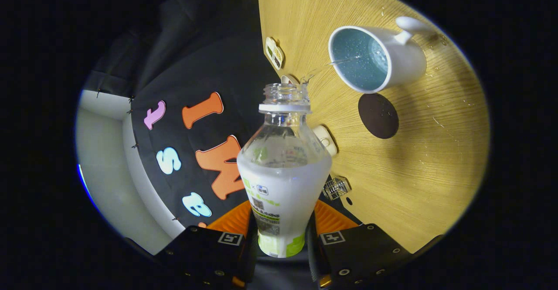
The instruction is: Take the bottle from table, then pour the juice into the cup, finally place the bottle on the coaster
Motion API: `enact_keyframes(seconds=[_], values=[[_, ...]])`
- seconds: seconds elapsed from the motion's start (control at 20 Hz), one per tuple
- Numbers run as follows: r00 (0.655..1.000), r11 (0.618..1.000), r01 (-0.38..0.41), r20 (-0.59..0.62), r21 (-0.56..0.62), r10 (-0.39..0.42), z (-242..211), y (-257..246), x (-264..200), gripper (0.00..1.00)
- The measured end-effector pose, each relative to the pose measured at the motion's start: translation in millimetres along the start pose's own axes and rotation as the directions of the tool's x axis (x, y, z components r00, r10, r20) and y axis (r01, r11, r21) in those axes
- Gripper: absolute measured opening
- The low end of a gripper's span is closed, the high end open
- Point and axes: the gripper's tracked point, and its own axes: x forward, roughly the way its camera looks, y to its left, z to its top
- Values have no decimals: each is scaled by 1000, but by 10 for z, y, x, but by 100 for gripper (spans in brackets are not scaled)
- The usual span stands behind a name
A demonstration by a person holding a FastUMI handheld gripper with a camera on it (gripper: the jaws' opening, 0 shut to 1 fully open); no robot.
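— Jaws? 
— Gripper [282,237] is clamping the clear, white-labelled plastic bottle [283,172], tilted, pouring into the white mug [379,56].
— Room? 
— Round dark coaster [378,115] is lying just beside the mug, near the wooden table [414,172] edge.

My gripper-mounted fisheye looks forward along my gripper [282,237], close behind the bottle [283,172], rolled sideways toward the table [436,150].

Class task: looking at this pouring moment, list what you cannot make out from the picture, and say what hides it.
Gripper view:
- Bottle base: hidden between the gripper fingers.
- Cup fill level: its tilted rim faces the camera; the thin stream is barely visible.
- Small items along the table edge: partly behind the bottle, too small to identify.
- Coaster material: too dark.
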Motion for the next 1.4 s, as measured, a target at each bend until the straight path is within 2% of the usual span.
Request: enact_keyframes(seconds=[0.4,1.4], values=[[999,999,-32,-3,44,32,5,73,-14,50],[999,995,-32,4,99,31,26,90,-45,50]])
